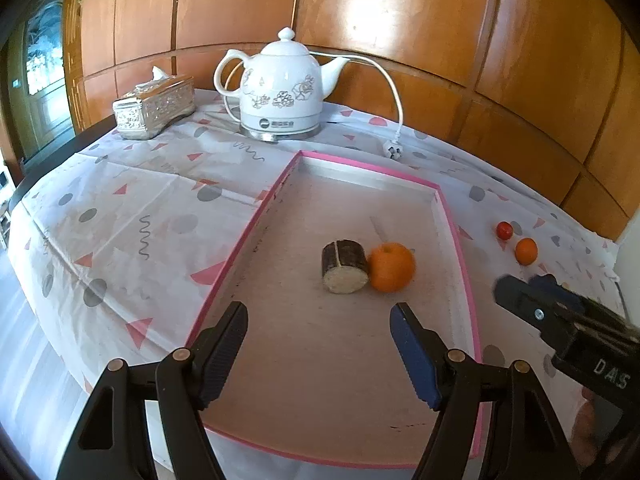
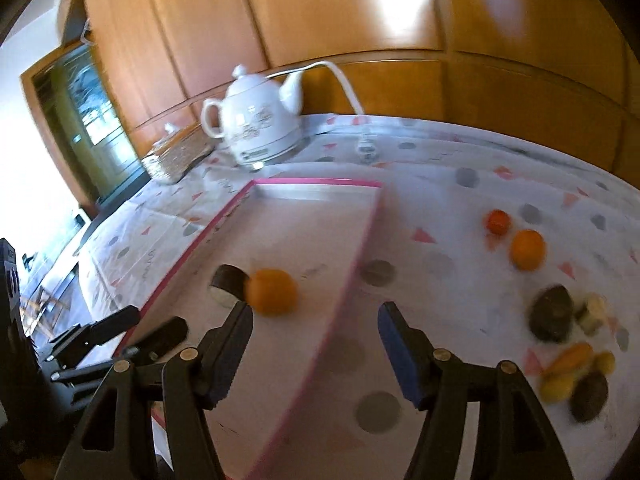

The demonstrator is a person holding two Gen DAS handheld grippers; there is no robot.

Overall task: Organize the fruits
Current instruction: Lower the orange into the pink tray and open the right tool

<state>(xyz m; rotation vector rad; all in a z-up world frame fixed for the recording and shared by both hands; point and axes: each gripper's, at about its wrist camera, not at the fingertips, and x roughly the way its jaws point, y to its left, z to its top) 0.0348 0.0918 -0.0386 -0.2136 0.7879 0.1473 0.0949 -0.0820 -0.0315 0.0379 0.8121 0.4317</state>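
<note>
Plainly, both the left gripper (image 1: 319,350) and right gripper (image 2: 316,350) hang with fingers apart, holding nothing. Inside the pink tray (image 1: 460,240) an orange (image 1: 391,267) touches a dark cut stub (image 1: 344,266). The orange looks firm, round, likely to roll; grip across its middle. A smaller orange (image 2: 528,249) lies right of the tray.

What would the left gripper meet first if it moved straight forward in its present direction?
Probably the dark cut log piece and the orange touching it, inside the pink-rimmed tray. The open left gripper points at them; depth is unclear.
</note>
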